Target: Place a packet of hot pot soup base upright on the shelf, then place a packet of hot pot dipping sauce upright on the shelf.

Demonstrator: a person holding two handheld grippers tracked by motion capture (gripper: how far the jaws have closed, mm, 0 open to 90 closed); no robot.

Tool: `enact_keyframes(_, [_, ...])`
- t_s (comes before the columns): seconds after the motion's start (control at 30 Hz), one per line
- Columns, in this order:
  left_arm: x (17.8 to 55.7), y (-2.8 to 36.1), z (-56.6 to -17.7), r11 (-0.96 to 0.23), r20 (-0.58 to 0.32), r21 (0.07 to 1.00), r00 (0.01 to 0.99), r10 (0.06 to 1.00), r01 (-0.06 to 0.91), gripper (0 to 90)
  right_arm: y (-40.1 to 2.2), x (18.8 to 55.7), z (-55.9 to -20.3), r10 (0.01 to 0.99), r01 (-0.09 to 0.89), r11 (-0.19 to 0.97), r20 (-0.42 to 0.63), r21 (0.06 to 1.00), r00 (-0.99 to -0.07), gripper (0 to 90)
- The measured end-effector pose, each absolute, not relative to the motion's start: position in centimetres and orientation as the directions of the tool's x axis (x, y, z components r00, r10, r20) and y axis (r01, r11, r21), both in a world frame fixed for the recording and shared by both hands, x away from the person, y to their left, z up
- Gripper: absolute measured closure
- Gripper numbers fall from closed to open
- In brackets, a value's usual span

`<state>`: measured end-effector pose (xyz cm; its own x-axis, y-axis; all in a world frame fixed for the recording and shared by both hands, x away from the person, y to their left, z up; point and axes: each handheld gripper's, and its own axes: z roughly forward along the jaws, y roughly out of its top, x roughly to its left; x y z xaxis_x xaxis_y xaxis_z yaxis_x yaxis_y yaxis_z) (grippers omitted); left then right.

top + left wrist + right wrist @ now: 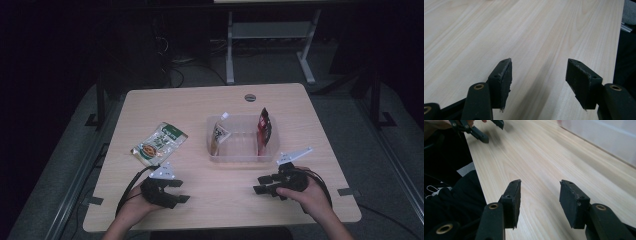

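A green snack packet (160, 143) lies flat on the left half of the wooden table (200, 107). A clear plastic bin (242, 158) stands at the centre right; a pale packet (218, 132) leans at its left end and a red packet (264, 125) stands at its right end. My left gripper (180, 191) rests near the front left edge, jaws pointing right, open and empty (539, 61). My right gripper (258, 184) is low at the front right, jaws pointing left, open over bare wood (540, 181). The bin wall (604, 135) shows in the right gripper view.
A round cable grommet (250, 97) sits near the table's far edge. Beyond the table, a white desk frame (230, 50) stands on the dark floor. The left gripper's fingers (481, 136) appear far off in the right gripper view. The table's front edge is close to both hands.
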<state>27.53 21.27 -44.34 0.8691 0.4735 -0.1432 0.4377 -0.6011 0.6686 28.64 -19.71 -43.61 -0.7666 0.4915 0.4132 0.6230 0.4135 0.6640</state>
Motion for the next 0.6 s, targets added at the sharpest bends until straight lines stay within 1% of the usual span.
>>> enact_keyframes(0.1, [27.9,21.7,-44.1,-0.585,-0.14,0.672,0.853,0.502,0.454,39.6,-20.2,28.5,-43.6,0.499,0.63,0.399,0.418,0.666,-0.759,48.2])
enact_keyframes(0.23, [28.9,22.8,-43.3,-0.576,-0.129,0.666,0.834,0.537,0.474,45.0,-20.5,28.7,-43.6,0.508,0.629,0.385,0.414,0.675,-0.755,47.3])
enact_keyframes(0.33, [30.0,23.8,-42.6,-0.563,-0.123,0.661,0.812,0.571,0.496,52.5,-20.5,28.7,-43.6,0.513,0.628,0.39,0.407,0.673,-0.755,47.1])
enact_keyframes(0.43, [31.3,24.8,-42.0,-0.55,-0.116,0.655,0.788,0.605,0.518,63.7,-20.5,28.6,-43.7,0.51,0.623,0.391,0.404,0.677,-0.759,46.8])
enact_keyframes(0.5, [32.2,25.6,-41.5,-0.537,-0.113,0.654,0.771,0.627,0.533,76.0,-20.5,28.6,-43.6,0.51,0.621,0.392,0.402,0.679,-0.761,46.8])
enact_keyframes(0.6, [33.4,26.6,-40.8,-0.51,-0.105,0.663,0.743,0.661,0.547,88.1,-20.4,28.6,-43.7,0.511,0.624,0.392,0.404,0.676,-0.759,46.7])
